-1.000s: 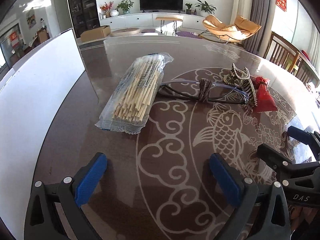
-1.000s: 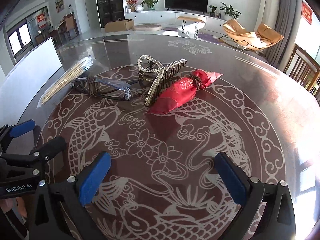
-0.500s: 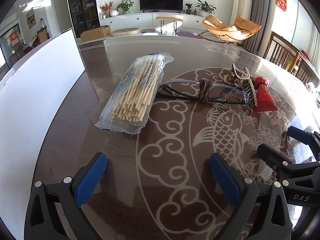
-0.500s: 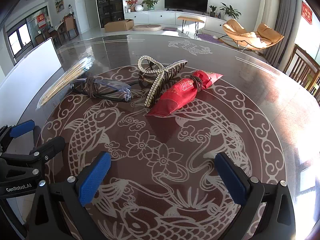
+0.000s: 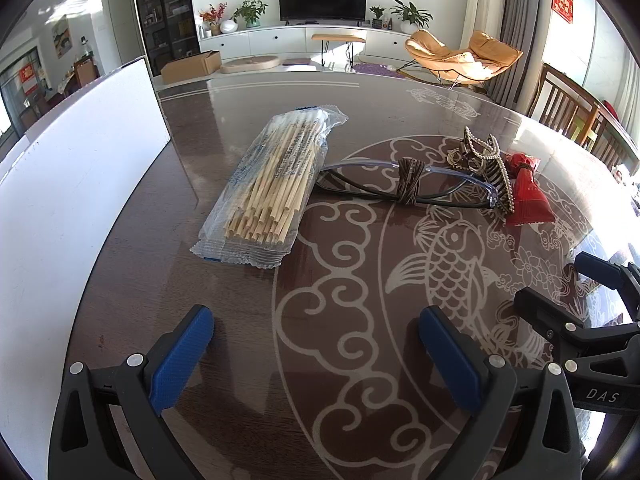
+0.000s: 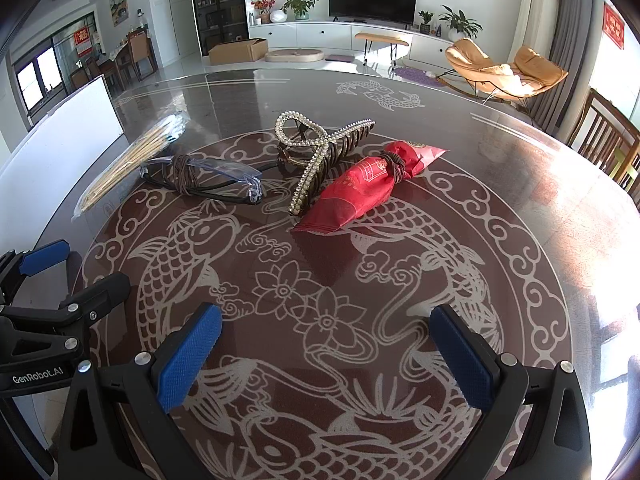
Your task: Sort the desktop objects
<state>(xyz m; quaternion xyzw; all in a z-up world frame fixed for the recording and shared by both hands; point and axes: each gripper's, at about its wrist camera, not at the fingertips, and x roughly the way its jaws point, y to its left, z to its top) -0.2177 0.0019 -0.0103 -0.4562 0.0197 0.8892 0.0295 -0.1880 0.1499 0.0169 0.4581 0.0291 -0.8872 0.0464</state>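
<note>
A clear bag of wooden sticks [image 5: 276,188] lies on the dark table, also seen in the right wrist view [image 6: 132,160]. Right of it lie glasses wrapped with a brown hair tie [image 5: 408,184] [image 6: 200,178], a pearl hair claw [image 5: 486,164] [image 6: 320,156] and a red packet bound with a hair tie [image 5: 528,196] [image 6: 368,184]. My left gripper [image 5: 316,352] is open and empty, near the table's front, short of the stick bag. My right gripper [image 6: 328,348] is open and empty, short of the red packet.
A white board [image 5: 72,184] stands along the table's left side. The table top [image 6: 500,184] bears a koi pattern under glass. Wooden chairs [image 6: 608,136] stand past the right edge. Each gripper shows at the other view's lower side edge.
Almost nothing moved. The right wrist view has crept very slightly towards the objects; both grippers stay open and empty.
</note>
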